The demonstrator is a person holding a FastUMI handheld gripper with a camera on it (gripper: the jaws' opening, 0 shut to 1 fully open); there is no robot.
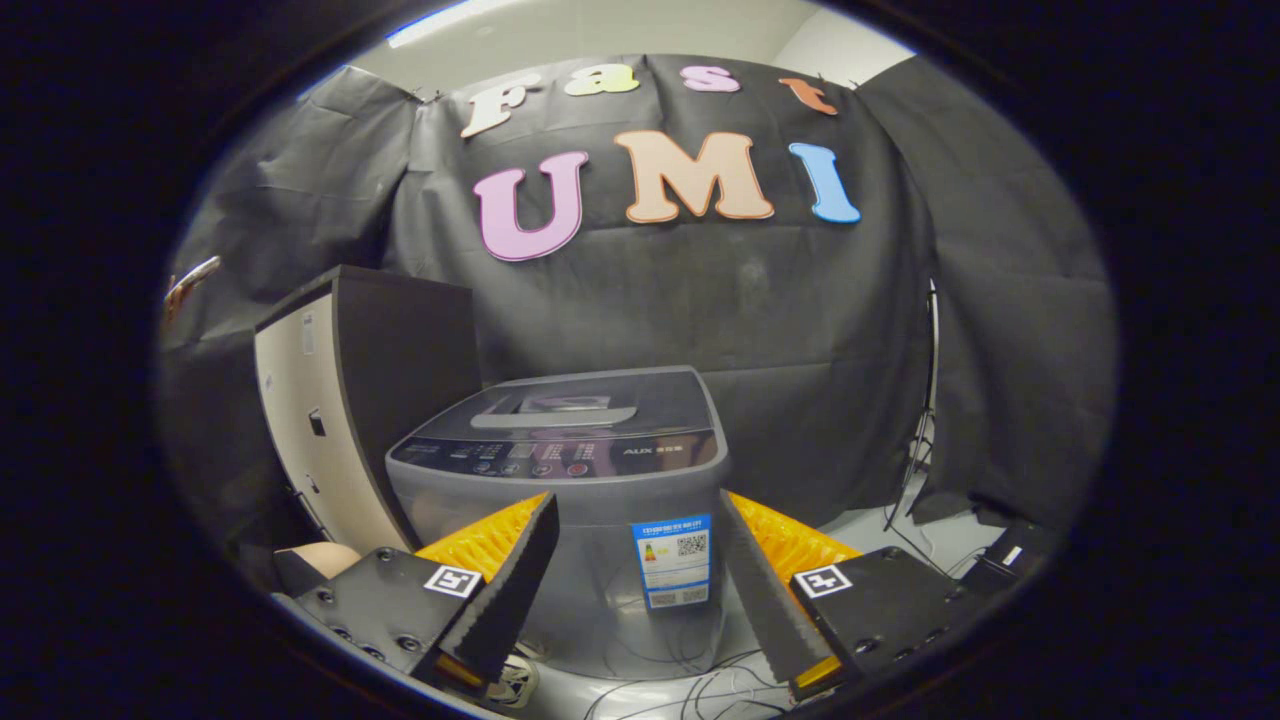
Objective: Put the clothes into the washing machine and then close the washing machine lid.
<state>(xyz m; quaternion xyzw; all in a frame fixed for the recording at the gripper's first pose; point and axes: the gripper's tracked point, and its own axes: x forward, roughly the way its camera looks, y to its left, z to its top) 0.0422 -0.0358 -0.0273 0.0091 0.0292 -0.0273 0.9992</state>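
The washer [560, 470] stood on the floor [880, 525] straight ahead of the claw [637, 520], beyond its spread fingers, which held nothing. Its lid [575, 400] lay shut on top, with the control panel [555, 455] along the near edge and a label [672, 562] on the front wall, seen between the fingers. A cabinet [350, 390] stood to the washer's left, just beside it. Cables [700, 685] lay on the floor before the washer's base. The cloth wall [800, 330] hung behind both.

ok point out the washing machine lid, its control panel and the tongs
washing machine lid [590, 395]: gripper view, flat top, closed
control panel [555, 455]: gripper view, dark front strip
tongs [640, 560]: gripper view, open gap between fingers
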